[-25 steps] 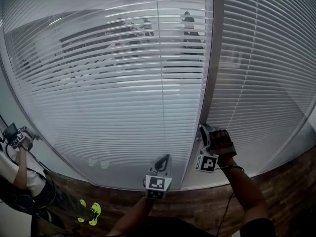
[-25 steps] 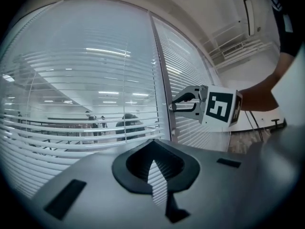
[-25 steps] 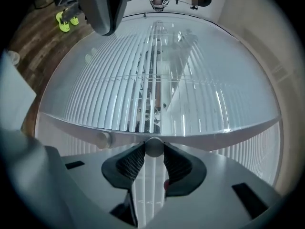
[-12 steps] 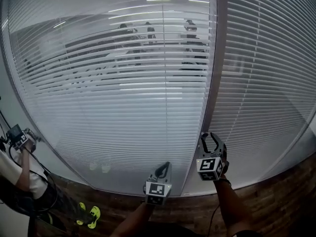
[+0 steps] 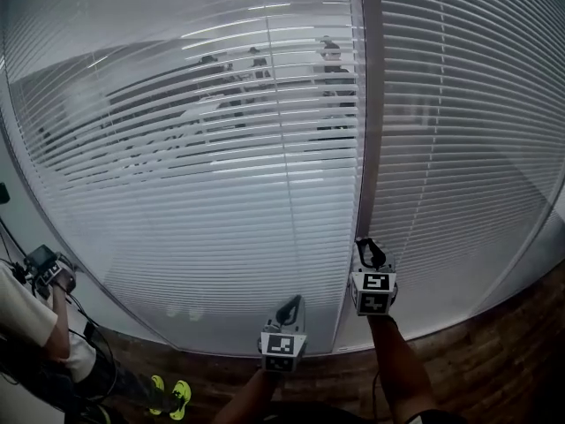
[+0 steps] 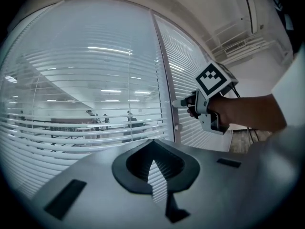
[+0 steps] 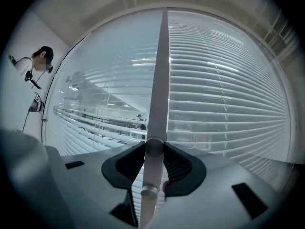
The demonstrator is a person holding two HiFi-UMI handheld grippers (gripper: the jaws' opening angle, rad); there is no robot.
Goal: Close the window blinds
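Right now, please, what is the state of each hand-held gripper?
Left hand-held gripper: closed, empty.
Right hand-held gripper: jaws just closing, clamped on the knob of the window frame.

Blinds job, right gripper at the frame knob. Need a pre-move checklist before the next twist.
1. Right gripper gripping the knob: ok. Its jaws have just been closing, and the pads now press the knob from both sides.
2. Left gripper clear of the knob: ok, shut and empty.
3. Left pane slats closed: not ok, the room still shows through.
4. Right pane slats closed: cannot tell.
5. Lower knob free of the jaws: ok.
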